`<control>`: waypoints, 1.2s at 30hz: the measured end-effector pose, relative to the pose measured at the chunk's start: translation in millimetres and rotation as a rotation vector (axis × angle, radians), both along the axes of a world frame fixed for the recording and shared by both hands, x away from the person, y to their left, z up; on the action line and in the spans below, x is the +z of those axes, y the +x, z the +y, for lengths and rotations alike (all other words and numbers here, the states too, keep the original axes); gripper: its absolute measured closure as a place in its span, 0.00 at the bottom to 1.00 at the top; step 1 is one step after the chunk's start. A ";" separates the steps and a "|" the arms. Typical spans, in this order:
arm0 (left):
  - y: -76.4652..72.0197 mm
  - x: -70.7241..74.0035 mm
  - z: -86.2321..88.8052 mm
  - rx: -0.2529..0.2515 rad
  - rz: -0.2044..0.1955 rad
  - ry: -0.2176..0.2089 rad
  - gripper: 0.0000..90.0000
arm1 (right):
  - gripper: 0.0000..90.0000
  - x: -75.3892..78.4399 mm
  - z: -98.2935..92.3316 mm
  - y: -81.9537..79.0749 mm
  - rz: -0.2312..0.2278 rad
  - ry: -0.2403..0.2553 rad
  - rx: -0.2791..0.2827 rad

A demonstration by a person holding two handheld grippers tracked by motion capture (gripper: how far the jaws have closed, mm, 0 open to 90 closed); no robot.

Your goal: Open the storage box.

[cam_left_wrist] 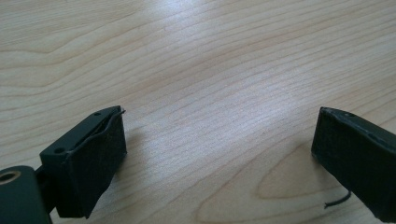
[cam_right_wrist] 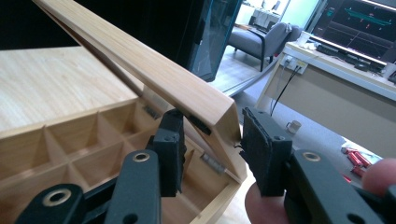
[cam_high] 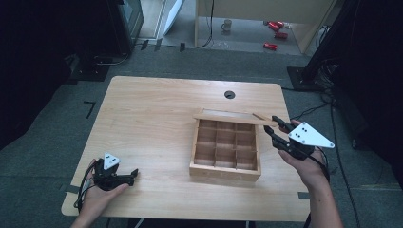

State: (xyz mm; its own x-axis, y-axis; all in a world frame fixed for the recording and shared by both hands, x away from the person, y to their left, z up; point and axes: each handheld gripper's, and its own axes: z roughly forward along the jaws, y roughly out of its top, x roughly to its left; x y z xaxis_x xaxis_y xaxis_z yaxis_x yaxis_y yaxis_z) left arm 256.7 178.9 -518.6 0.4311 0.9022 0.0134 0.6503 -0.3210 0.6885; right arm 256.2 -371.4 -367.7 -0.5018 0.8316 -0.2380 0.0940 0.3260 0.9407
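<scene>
Box [cam_high: 225, 152] position: right of centre on the surface [cam_high: 152, 123], a wooden box divided into a grid of square compartments, all visible ones bare. Its lid [cam_high: 233, 117] is raised on the far side and hinged there; in the right tool view the lid [cam_right_wrist: 140, 65] slants up and away over the compartments, and small metal hinges join it to the back wall of the box [cam_right_wrist: 70, 149].

Your right tool [cam_high: 279, 129] is at the far right corner of the box. In the right tool view its jaws stand to either side of the lid's corner, one inside the box and one outside. The outer pad shows a gap to the wood, so your right tool [cam_right_wrist: 210, 149] is open around the lid rather than clamped on it.

Your left tool [cam_high: 134, 175] lies near the near left corner of the surface, well apart from the box, held in your left hand [cam_high: 97, 197]. In the left tool view its jaws are spread wide over bare wood; your left tool [cam_left_wrist: 219, 144] is open with nothing between the pads.
</scene>
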 end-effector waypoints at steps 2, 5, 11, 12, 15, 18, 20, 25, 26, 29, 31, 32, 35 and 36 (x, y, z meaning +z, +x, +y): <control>0.0 0.0 0.0 0.000 0.000 0.000 0.04 | 0.69 4.9 -0.3 6.4 0.000 0.001 -0.002; 0.0 0.0 0.0 0.000 0.000 -0.001 0.04 | 0.70 9.4 -0.9 12.6 0.003 0.002 -0.003; 0.1 0.0 0.1 0.000 -0.001 -0.001 0.04 | 0.71 18.8 -2.5 30.0 0.005 0.041 -0.012; 0.1 0.1 0.1 0.000 -0.001 0.000 0.04 | 0.71 19.7 -3.4 32.8 0.004 0.048 -0.012; 0.1 -0.1 0.0 0.001 -0.002 -0.002 0.04 | 0.72 22.1 -5.7 41.0 0.007 0.078 -0.012; 0.2 0.0 -0.8 0.009 -0.002 -0.001 0.04 | 0.71 25.3 -10.1 53.3 0.027 0.124 0.002; 0.2 0.0 -0.9 0.010 -0.001 -0.001 0.04 | 0.71 26.0 -11.3 56.3 0.034 0.138 0.005; 0.2 0.1 -0.7 0.008 -0.001 0.001 0.04 | 0.71 30.4 -5.9 70.3 0.023 0.086 -0.040; 0.2 0.0 -0.7 0.008 -0.001 0.001 0.04 | 0.71 32.2 -5.4 76.1 0.029 0.092 -0.053; 0.1 0.0 -0.9 0.009 0.000 -0.001 0.04 | 0.71 32.8 -6.9 82.1 0.035 0.116 -0.054; 0.1 -0.2 -1.1 0.011 -0.001 -0.003 0.04 | 0.71 33.5 -8.5 87.9 0.043 0.141 -0.053; 0.1 -0.2 -1.1 0.011 -0.001 -0.003 0.04 | 0.71 34.0 -8.9 90.8 0.047 0.149 -0.056; 0.2 0.0 -1.0 0.011 -0.001 0.003 0.04 | 0.71 35.6 -10.3 100.1 0.061 0.171 -0.063; 0.3 0.0 -1.1 0.012 -0.001 0.002 0.04 | 0.71 36.1 -10.9 103.5 0.067 0.182 -0.066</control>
State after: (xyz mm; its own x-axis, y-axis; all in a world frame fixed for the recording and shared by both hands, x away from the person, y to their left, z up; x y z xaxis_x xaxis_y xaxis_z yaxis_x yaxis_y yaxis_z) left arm 257.0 177.8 -518.6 0.4199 0.9074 0.0157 0.6534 -0.3142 0.6887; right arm 359.7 -382.3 -331.6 -0.4548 0.8893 -0.0489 0.1737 0.1425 0.9744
